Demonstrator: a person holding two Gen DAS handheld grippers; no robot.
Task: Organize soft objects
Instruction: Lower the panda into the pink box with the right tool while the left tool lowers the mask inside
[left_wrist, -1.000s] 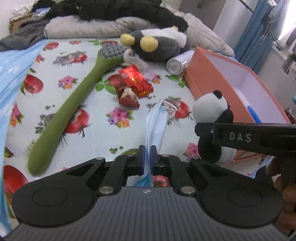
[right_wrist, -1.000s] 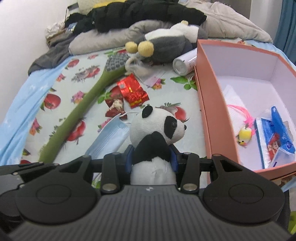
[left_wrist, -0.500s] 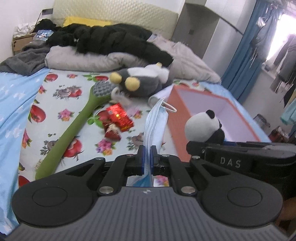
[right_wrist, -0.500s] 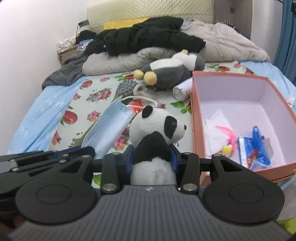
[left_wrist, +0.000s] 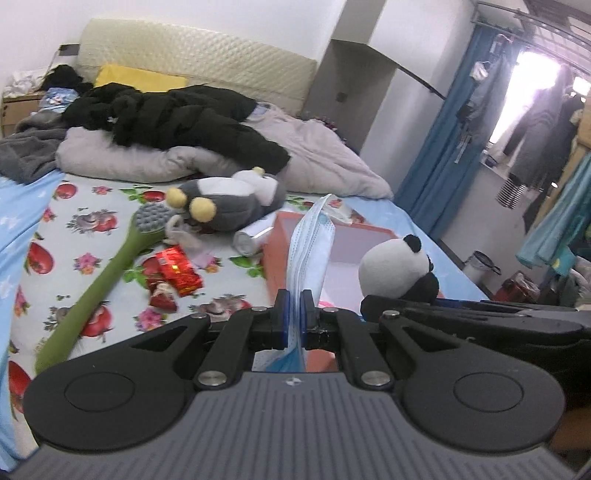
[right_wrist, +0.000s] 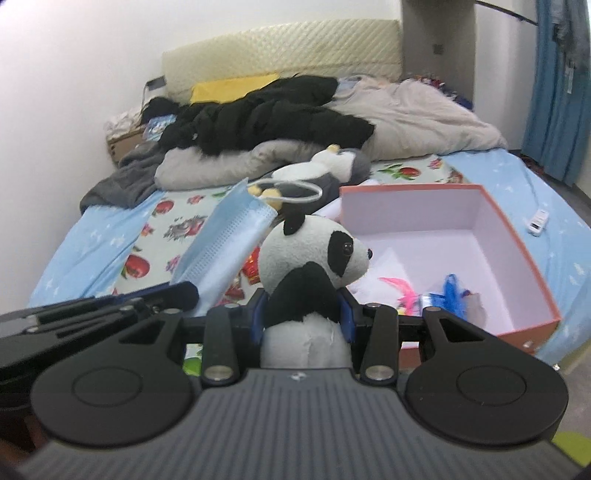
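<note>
In my left gripper (left_wrist: 294, 300) I hold a pale blue pleated face mask (left_wrist: 310, 247), pinched flat between the pads, its free end standing upward with a white ear loop (right_wrist: 291, 190) curling off the top. My right gripper (right_wrist: 303, 308) clamps a small black-and-white panda plush (right_wrist: 314, 258) by its body, head upright and facing right. Both are raised above the bed, side by side, near the open pink-lined box (right_wrist: 436, 236) with coral outer walls.
</note>
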